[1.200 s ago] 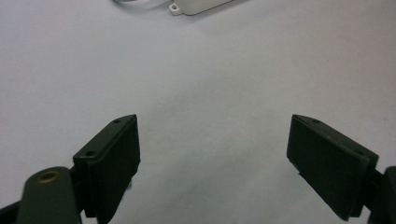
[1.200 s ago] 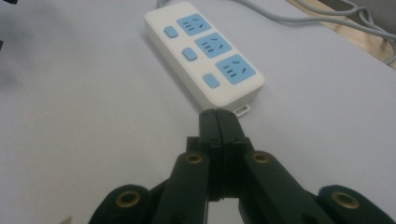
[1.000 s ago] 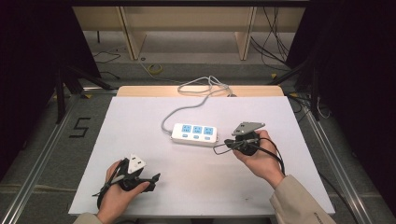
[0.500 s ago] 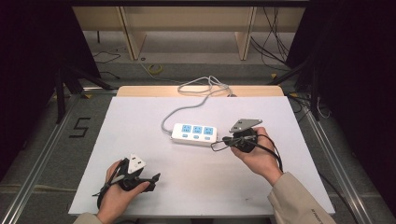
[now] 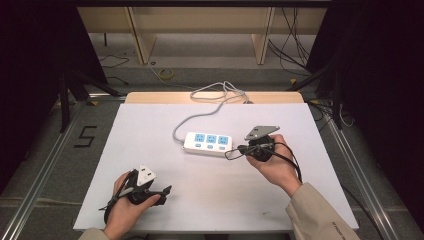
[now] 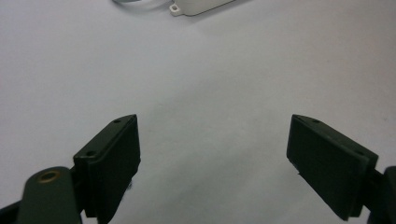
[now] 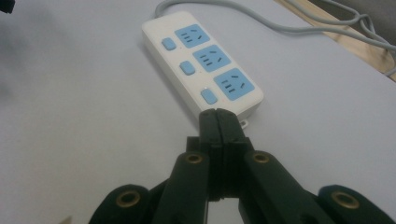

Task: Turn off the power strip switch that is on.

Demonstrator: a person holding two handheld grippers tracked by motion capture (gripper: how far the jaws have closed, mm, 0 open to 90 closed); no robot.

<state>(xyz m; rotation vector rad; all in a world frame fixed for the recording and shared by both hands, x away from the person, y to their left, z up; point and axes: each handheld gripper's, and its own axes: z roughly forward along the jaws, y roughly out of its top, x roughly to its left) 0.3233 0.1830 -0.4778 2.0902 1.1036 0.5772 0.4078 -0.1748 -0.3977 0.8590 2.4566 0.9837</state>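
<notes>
- The right gripper [image 7: 218, 116] is held with its jaws pressed together, empty, just beside the power strip [image 7: 201, 60].
- The left gripper [image 6: 212, 154] is kept wide open over the white table [image 6: 210, 74].

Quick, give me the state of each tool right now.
Left tool: open, nothing between its jaws.
Right tool: closed, holding nothing, its tip next to the near end of the power strip.

The power strip [image 7: 201, 65] is smooth, slightly glossy white plastic with blue socket faces and buttons. The table [image 5: 165, 125] top looks matt white, with bare pale wood along its far edge. Both grippers' jaws are matt black plastic with brass-coloured rivets.
</notes>
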